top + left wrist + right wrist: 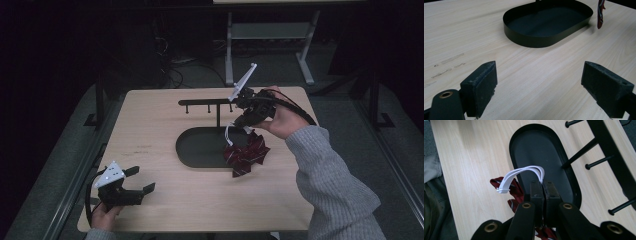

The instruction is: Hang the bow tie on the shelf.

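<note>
**Right tool pinches the white loop, bow hangs over the tray rim**

Right tool (243, 121) has its jaws pressed fully together on a white elastic loop (524, 173), and from my screen the pads meet with only the cord between them. In the right gripper view the loop arcs up from the pads toward ten o'clock and ends in a small white clasp, and the dark red striped bow (246, 154) hangs under the tool. In the high view the bow dangles below my right hand (280, 119), at about four o'clock of the black oval tray (192, 150), overlapping the tray's right rim. I cannot tell whether the lowest ribbon tips touch the tabletop (150, 115) or hang just above it.

Behind the tray, at its twelve o'clock, stands a black rack with short pegs (207, 103) on a thin post that rises from the tray's far end. The right tool sits just beside the rack's right end.

My left tool (137, 180) rests near the tabletop's seven o'clock corner, well apart from the tray. Its jaws stand wide with nothing between the pads; in the left gripper view I see bare wood between them, with the tray ahead at twelve o'clock and a tip of the bow at one o'clock.
</note>
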